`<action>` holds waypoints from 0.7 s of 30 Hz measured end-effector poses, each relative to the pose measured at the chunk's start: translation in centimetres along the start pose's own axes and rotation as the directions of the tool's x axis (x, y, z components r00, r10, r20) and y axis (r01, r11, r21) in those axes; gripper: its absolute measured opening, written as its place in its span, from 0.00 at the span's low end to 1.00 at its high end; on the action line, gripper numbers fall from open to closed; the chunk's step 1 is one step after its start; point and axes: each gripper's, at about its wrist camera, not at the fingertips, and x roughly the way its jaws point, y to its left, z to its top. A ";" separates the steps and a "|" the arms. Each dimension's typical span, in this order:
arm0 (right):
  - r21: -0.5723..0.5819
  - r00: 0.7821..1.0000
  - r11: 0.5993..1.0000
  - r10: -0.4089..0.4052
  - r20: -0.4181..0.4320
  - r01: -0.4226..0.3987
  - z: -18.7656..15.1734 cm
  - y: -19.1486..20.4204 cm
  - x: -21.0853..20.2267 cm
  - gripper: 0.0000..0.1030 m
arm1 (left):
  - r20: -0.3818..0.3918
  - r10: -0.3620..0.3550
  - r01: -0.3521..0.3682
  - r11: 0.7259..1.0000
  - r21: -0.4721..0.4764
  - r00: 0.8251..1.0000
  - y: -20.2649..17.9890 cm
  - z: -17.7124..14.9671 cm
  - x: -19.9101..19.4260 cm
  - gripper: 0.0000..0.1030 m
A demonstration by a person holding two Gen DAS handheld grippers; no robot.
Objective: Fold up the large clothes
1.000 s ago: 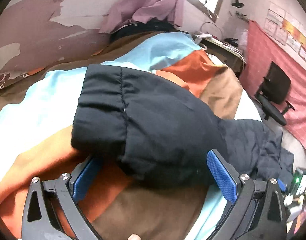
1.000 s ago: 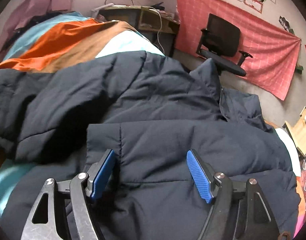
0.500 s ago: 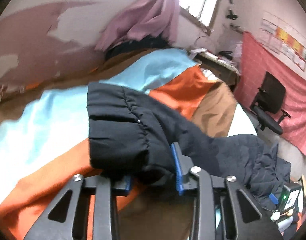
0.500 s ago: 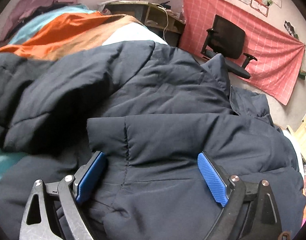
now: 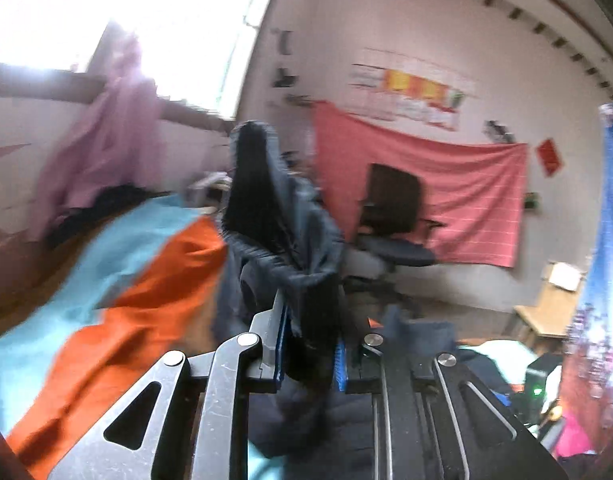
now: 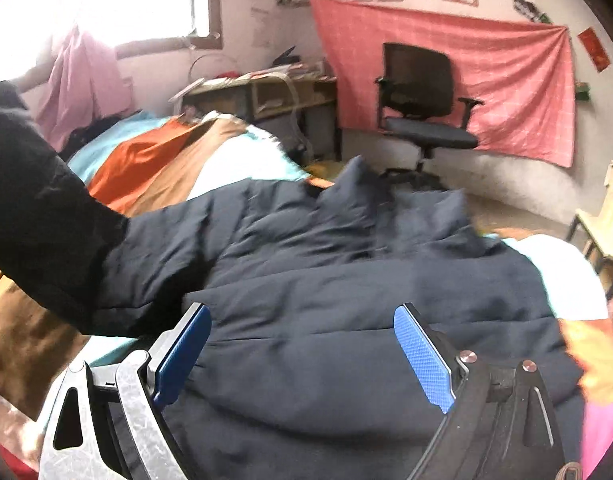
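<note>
The fold appears to be at an early stage. The dark padded jacket point(image 6: 346, 300) lies spread over the bed point(image 6: 154, 160), its body rumpled and uneven, with the collar end bunched toward the far edge near the office chair point(image 6: 422, 96); no finished, squared fold is visible in either view. One step is judged to be in hand: a sleeve point(image 5: 274, 216) is raised off the striped bedcover point(image 5: 146, 280) and stands nearly upright in the left wrist view, cuff uppermost. The left gripper point(image 5: 310, 356) is clenched on the lower part of that sleeve, its blue pads pressed against the fabric on both sides, and it points upward and outward toward the far wall with the pink hanging cloth point(image 5: 426, 192). In the right wrist view a dark mass at the left edge is probably the same raised sleeve, though this cannot be confirmed. The right gripper point(image 6: 302, 352) is released, its fingers spread wide and holding nothing; it is poised low over the jacket's near panel, angled forward along the bed. Whether its pads touch the cloth cannot be determined. Remaining work, on this evidence: laying the sleeve across the body, treating the other sleeve, and folding the body itself.
</note>
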 end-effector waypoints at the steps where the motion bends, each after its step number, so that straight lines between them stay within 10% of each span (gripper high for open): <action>1: 0.004 1.000 1.000 -0.008 0.004 0.008 0.1 -0.8 -0.5 0.90 | -0.002 -0.030 0.030 1.000 0.006 1.000 -1.1 0.1 0.4 0.14; 12: 0.087 0.978 0.974 -0.210 0.008 0.208 -1.4 -12.6 -6.7 0.90 | -0.189 -0.334 0.355 0.930 0.093 0.924 -18.1 -3.5 8.2 0.13; 21: 0.163 0.959 0.946 -0.271 -0.086 0.282 -4.7 -19.0 -7.6 0.90 | -0.417 -0.453 0.511 0.859 0.032 0.788 -25.6 -11.2 14.5 0.18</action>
